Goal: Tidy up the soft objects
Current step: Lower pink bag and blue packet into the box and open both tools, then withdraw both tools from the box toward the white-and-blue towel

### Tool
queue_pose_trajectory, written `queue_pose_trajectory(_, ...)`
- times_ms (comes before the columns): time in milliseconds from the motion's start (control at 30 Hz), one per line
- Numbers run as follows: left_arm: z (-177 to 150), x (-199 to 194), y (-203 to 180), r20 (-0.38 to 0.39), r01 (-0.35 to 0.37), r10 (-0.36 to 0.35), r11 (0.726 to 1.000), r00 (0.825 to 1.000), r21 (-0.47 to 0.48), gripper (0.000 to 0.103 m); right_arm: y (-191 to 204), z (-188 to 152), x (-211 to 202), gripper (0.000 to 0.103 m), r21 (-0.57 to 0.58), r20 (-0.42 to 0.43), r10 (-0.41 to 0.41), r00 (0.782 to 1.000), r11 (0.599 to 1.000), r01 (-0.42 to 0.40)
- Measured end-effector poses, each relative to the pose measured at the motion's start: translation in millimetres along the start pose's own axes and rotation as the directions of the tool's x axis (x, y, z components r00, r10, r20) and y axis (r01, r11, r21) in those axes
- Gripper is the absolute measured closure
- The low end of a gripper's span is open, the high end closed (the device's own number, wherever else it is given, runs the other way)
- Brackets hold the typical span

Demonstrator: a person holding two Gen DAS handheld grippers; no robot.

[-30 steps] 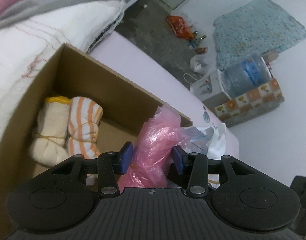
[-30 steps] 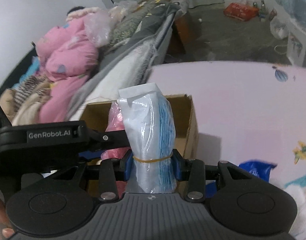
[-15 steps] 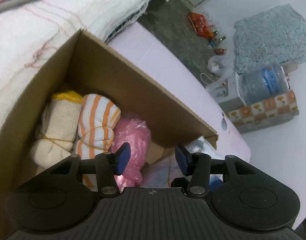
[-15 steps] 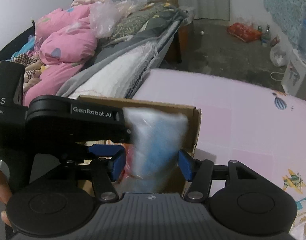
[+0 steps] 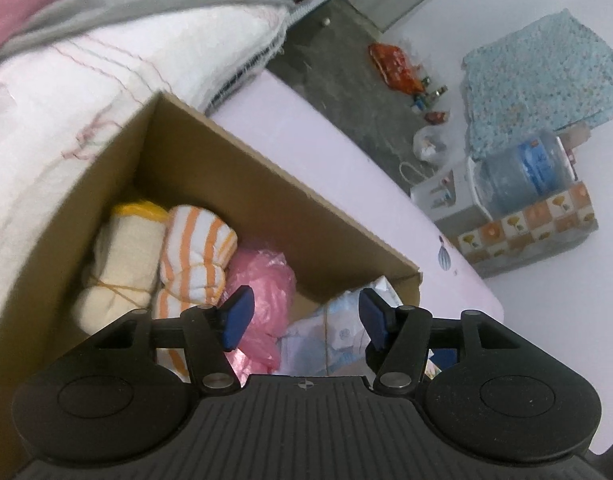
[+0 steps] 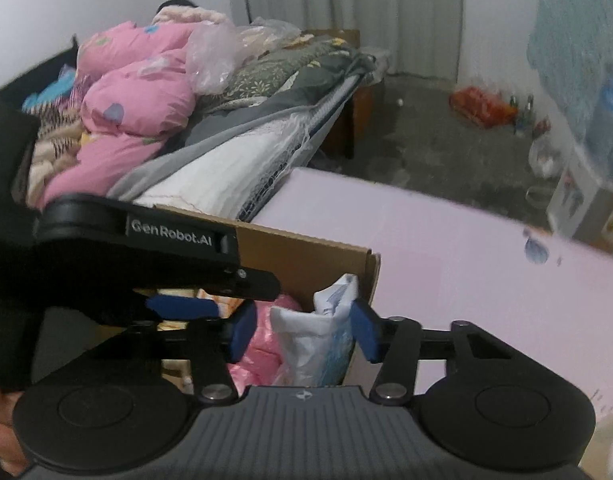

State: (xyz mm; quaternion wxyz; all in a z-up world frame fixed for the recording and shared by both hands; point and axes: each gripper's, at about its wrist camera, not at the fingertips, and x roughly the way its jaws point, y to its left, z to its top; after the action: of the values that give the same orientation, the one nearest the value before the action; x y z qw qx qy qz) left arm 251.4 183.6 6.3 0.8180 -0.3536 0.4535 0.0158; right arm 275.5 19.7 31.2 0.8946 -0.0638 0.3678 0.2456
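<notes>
- Since a second ago: pink bag [image 5: 262, 280] let go by left gripper [image 5: 304, 318] and now lying inside cardboard box [image 5: 266, 184]; white-and-blue packet [image 6: 326, 336] let go by right gripper [image 6: 302, 332] and now standing in the box's near right corner
- Left gripper now spread wide, nothing between its blue pads [image 5: 237, 317], poised just above the box opening
- Right gripper likewise spread wide, holding nothing, its pads either side of the packet top; contact with the packet impossible to judge
- Seen from the right wrist: left gripper body [image 6: 146, 248] crossing low over the box just left of the packet
- Inside the box, from far left wall to right: cream roll with yellow end [image 5: 122, 256], tied with thread; orange-striped roll [image 5: 194, 256] touching it; pink bag touching the striped roll; packet [image 5: 346, 328] beside the bag against the right wall
- Box resting on pale pink mat [image 5: 346, 168], its left side against white bedding [image 5: 66, 112]
- Farther out: pink quilt [image 6: 134, 96] heaped on the bed, grey floor [image 6: 426, 144], red wrapper [image 5: 394, 64], water jug [image 5: 522, 172] lying on a patterned box
</notes>
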Motion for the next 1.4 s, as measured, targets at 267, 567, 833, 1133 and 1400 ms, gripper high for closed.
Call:
queue_pose_trajectory(267, -1, -21, 2, 0.103, -0.021, 0.021, 1.000, 0.994, -0.005, 0.039, 19, -8, 5, 0.058, -0.162, 0.073, -0.084, 0.994, 0.982, 0.095)
queue_pose_trajectory(567, -3, -34, -3, 0.168, 0.007, -0.011, 1.000, 0.986, 0.025, 0.036, 40, -19, -3, 0.058, -0.276, 0.281, -0.127, 0.951, 0.939, 0.206)
queue_pose_trajectory(833, -7, -36, -2, 0.173, 0.010, -0.016, 0.999, 0.985, 0.036, 0.036, 46, -34, 9, 0.057, -0.343, 0.215, -0.125, 0.969, 0.919, 0.195)
queue_pose_trajectory(1133, -24, -69, -8, 0.211, 0.034, -0.052, 0.996, 0.976, 0.085, 0.018, -18, -39, -101, 0.056, -0.034, 0.337, 0.128, 0.933, 0.992, -0.124)
queue_pose_trajectory(1400, -72, -127, -28, 0.258, 0.042, -0.104, 0.971, 0.960, 0.236, 0.001, -76, -114, -205, 0.056, 0.148, 0.414, 0.241, 0.878, 0.934, -0.326)
